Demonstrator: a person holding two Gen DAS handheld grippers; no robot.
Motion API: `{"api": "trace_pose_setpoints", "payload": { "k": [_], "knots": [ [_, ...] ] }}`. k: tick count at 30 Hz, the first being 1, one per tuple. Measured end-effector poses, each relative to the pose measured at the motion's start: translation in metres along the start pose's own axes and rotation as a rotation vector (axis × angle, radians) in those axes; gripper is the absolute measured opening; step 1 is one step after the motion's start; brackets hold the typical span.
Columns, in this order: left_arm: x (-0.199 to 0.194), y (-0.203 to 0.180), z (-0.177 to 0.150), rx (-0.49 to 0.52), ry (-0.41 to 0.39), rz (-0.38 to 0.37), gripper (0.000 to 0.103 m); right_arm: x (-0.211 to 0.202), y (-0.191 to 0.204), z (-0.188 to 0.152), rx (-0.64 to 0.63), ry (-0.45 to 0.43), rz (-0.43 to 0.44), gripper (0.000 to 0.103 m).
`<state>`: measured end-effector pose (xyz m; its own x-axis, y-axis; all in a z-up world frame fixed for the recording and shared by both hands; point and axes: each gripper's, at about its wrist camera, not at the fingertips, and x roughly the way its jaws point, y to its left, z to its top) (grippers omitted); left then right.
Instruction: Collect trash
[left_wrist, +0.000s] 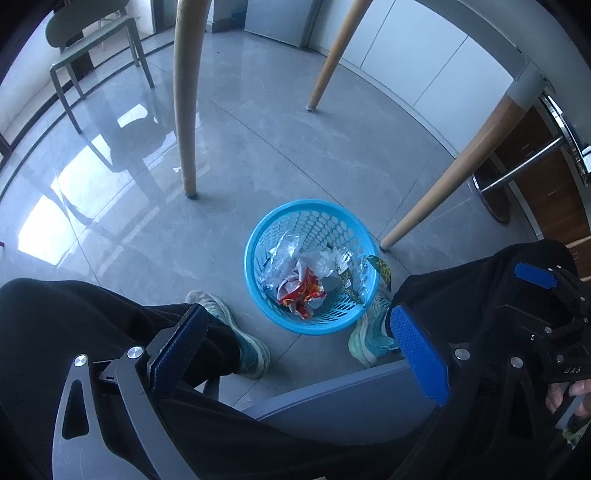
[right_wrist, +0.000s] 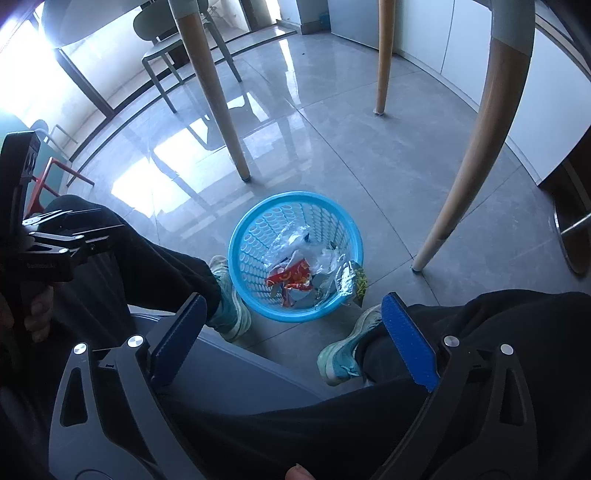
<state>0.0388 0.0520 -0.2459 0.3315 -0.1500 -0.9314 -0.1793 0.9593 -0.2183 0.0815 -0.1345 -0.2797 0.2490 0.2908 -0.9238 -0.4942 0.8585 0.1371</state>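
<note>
Hovering above the blue basket (left_wrist: 312, 266), the left gripper (left_wrist: 299, 347) and right gripper (right_wrist: 291, 339) both gape fully, holding nothing. Crumpled wrappers (left_wrist: 301, 286) already lie inside; a green packet (right_wrist: 358, 282) hangs over the rim at 4 o'clock. Next likely means tucking it in. 2 shoes and a table leg (left_wrist: 443, 184) at 2 o'clock crowd the basket; 10 o'clock is open floor.

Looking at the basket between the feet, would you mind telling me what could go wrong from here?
1. A green-yellow wrapper hangs over the rim of the blue basket and may slip onto the floor.
2. The light basket stands close between both shoes; a foot shift could tip it.
3. Both the left tool and right tool are open and empty above it, so nothing steadies the basket.
</note>
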Motion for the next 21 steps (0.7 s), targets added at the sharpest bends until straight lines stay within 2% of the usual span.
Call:
{"api": "trace_pose_setpoints", "payload": {
  "k": [15,21],
  "knots": [
    [-0.0064,-0.0043,-0.0045,0.029,-0.029,-0.030,0.097,0.0082,0.0068,0.0022,-0.021,0.026,0.034,0.094],
    [-0.0057,-0.0055,-0.0039,0.038,-0.035,-0.020,0.097,0.0082,0.0049,0.0025,-0.019,0.025,0.039,0.094]
  ]
}}
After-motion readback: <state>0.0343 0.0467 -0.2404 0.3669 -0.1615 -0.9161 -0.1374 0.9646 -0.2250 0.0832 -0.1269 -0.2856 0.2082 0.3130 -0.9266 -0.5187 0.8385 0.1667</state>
